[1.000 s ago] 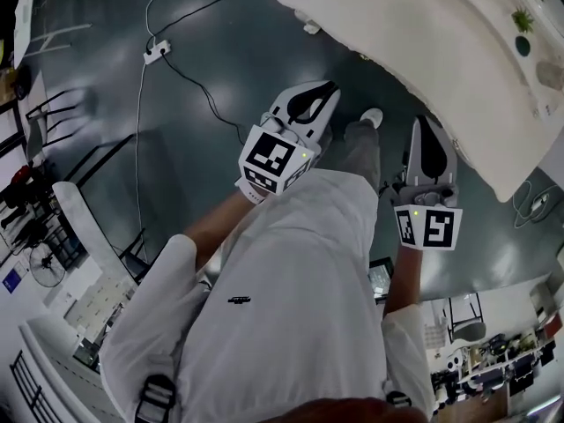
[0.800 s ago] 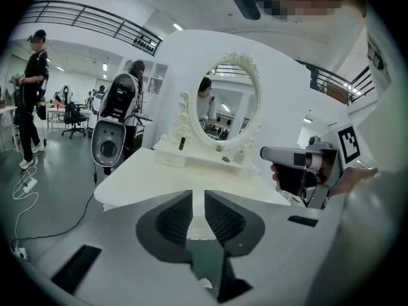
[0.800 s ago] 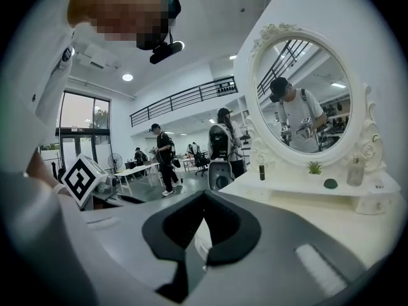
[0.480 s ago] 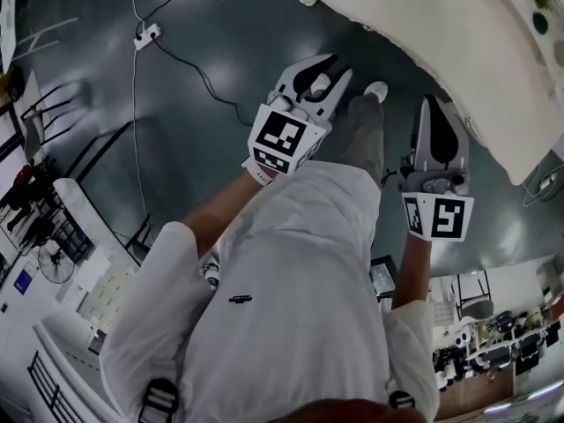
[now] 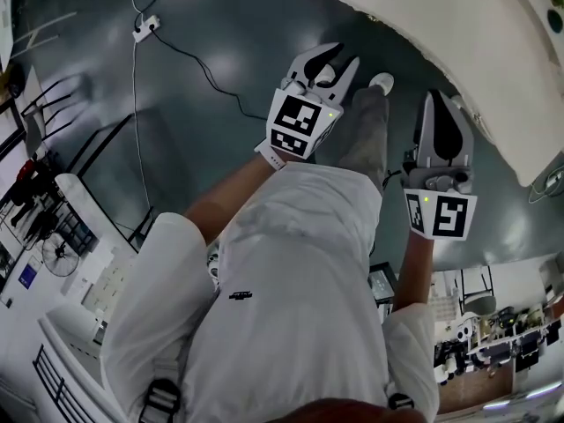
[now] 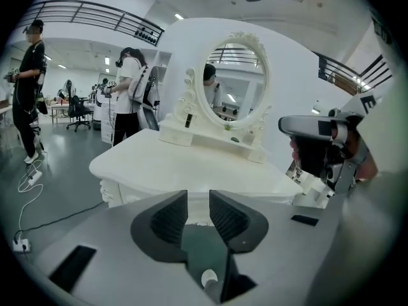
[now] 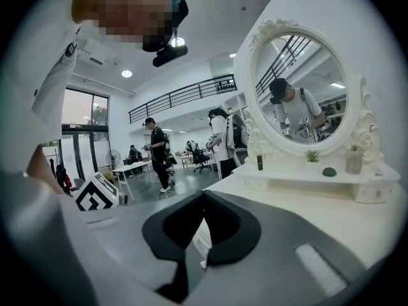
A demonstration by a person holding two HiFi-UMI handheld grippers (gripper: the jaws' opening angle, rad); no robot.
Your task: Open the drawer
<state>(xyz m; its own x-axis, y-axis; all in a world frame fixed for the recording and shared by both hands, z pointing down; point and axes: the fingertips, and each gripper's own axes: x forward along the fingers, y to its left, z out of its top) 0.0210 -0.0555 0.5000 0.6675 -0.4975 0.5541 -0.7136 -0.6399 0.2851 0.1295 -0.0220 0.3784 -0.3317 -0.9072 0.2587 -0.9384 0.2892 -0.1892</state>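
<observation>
A white dressing table (image 5: 458, 42) stands in front of me, its top (image 6: 191, 164) wide and bare. No drawer handle shows in any view; the table's front is mostly hidden behind the jaws. My left gripper (image 5: 347, 53) hangs short of the table's edge. Its jaws (image 6: 198, 196) have just been opening and stand apart with nothing between them. My right gripper (image 5: 438, 95) is beside it, closer to the table, with its jaws (image 7: 204, 193) shut on nothing.
An oval mirror (image 7: 299, 94) rises from a raised shelf with a small plant (image 7: 312, 156) on it. A cable and power strip (image 5: 145, 29) lie on the grey floor at left. People (image 6: 131, 94) stand beyond the table. My foot (image 5: 381, 82) is near the table.
The left gripper has sunk away from the head camera and shifted toward the table, and its shut jaws have parted. The right gripper has dropped a little and stays shut.
</observation>
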